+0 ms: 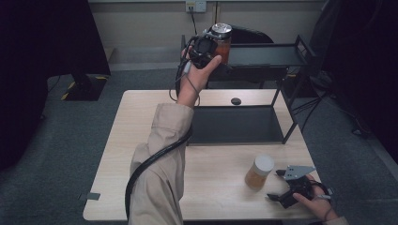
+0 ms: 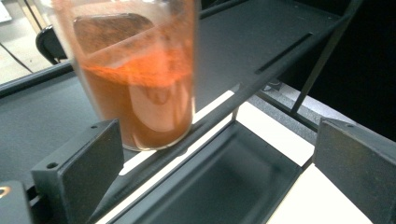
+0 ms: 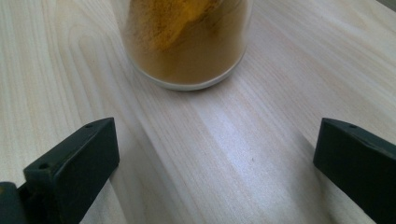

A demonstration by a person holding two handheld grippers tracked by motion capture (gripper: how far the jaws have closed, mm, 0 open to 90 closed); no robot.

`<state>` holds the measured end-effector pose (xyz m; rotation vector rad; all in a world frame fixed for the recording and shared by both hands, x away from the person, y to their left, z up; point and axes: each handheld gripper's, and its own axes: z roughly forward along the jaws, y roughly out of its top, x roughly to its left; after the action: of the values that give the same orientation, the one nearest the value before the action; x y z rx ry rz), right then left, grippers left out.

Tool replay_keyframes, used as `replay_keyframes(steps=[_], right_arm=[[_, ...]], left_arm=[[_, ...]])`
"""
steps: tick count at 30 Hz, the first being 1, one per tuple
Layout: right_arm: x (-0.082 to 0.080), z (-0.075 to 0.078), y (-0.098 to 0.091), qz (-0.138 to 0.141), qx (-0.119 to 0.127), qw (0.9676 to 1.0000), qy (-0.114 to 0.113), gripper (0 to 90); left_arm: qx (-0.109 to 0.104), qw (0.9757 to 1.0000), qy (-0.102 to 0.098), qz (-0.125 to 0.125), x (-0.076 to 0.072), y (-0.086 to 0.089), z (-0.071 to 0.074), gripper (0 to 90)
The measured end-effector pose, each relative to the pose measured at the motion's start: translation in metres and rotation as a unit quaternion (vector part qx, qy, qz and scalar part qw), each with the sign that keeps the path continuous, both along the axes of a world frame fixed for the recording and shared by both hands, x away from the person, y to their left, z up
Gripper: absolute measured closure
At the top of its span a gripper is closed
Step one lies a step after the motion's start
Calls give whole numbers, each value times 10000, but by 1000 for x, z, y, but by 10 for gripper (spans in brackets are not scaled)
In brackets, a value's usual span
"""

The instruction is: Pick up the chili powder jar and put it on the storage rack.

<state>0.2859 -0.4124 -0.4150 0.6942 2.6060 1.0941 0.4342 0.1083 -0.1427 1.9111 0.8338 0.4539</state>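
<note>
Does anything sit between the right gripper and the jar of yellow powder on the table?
Nothing visible. The right gripper is open, aimed at the yellow jar, with only bare table between its jaws and the jar.

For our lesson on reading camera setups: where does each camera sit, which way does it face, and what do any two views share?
High view: above the person's side, facing forward and down on the pale wooden table; forearms and both grippers show.
Left gripper view: rides the left gripper, facing the red-powder glass jar on the black metal shelf; open jaws show.
Right gripper view: rides the right gripper, facing the yellow-powder jar; open jaws show.
Shared: each jar also shows from above.
</note>
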Motion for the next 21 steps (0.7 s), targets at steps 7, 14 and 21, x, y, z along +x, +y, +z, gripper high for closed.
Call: replay_keyframes(steps=[7,14,21], right_arm=[[0,0,0,0,0,10000,0,0],[0,0,0,-1,1,10000,1,0],[0,0,0,0,0,10000,1,0]], left_arm=[[-121,9993,-67,-337,-6,0,-13,15],[-165,9983,-94,-557,-8,-4,-27,15],[-209,9976,-63,-663,-8,-5,-47,15]])
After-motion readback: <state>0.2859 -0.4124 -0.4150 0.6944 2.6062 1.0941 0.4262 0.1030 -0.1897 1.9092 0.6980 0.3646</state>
